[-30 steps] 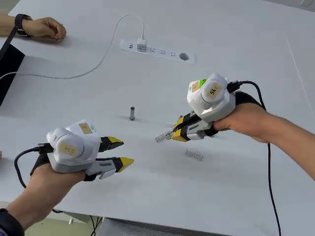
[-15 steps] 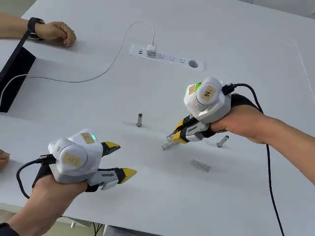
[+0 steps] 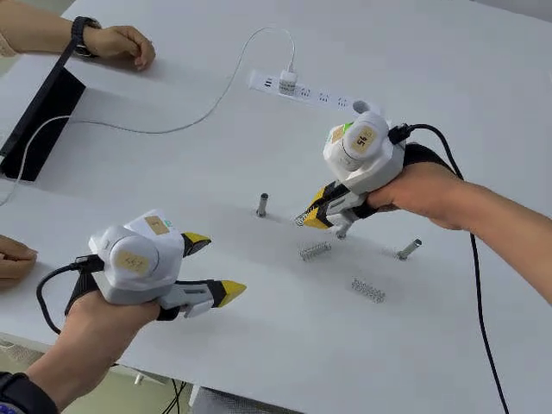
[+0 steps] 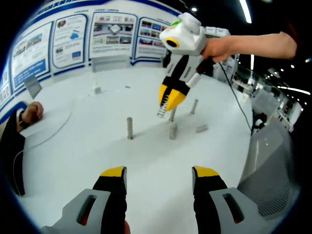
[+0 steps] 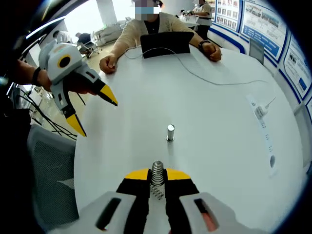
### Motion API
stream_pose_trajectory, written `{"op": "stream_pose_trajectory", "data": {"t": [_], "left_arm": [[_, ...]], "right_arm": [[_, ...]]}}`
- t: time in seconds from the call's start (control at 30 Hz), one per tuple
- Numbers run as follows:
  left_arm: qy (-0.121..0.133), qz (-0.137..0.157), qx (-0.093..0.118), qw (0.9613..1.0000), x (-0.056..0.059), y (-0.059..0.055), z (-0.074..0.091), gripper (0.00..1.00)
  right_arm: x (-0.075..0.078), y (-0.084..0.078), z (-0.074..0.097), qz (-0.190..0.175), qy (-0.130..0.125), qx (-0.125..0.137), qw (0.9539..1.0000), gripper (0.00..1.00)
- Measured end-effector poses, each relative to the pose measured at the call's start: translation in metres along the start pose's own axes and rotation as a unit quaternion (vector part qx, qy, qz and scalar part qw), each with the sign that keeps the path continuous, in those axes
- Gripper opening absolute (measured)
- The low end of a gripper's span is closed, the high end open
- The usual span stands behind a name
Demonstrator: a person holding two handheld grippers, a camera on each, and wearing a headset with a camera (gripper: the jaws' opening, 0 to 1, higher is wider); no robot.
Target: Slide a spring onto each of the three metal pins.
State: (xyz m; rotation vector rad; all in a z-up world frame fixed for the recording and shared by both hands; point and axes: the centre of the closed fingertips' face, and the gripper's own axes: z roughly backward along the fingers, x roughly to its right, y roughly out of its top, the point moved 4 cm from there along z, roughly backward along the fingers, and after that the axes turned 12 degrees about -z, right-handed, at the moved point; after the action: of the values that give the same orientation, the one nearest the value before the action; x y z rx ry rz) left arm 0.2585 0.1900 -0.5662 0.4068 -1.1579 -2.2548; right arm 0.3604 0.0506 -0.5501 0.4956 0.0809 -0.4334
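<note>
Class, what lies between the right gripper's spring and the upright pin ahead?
Bare table between spring and pin, seen in the right gripper view.

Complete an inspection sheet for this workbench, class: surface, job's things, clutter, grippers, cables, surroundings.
Surface: white table.
Job's things: upright pin, bare; second pin, partly hidden beside the right gripper; third pin, apparently lying on its side; loose spring; second loose spring.
Clutter: power strip; laptop.
Grippers: left gripper, jaws open, empty; right gripper, jaws shut on held spring.
Cables: white cable from the power strip; black cable on the right gripper.
Surroundings: another person's hand; wall posters.
</note>
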Motion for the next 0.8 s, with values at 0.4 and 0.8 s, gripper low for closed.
{"op": "stream_pose_trajectory", "data": {"t": [0.4, 0.8], "left_arm": [[0.002, 0.015, 0.0, 0.9999, -0.003, -0.003, 0.0, 0.55], [-0.003, 0.021, -0.001, 0.9998, 0.003, -0.004, 0.002, 0.55]], "right_arm": [[0.008, 0.027, -0.002, 0.018, -0.002, -0.001, 0.9998, 0.12], [0.003, 0.045, -0.014, 0.029, 0.007, -0.002, 0.9995, 0.12]]}}
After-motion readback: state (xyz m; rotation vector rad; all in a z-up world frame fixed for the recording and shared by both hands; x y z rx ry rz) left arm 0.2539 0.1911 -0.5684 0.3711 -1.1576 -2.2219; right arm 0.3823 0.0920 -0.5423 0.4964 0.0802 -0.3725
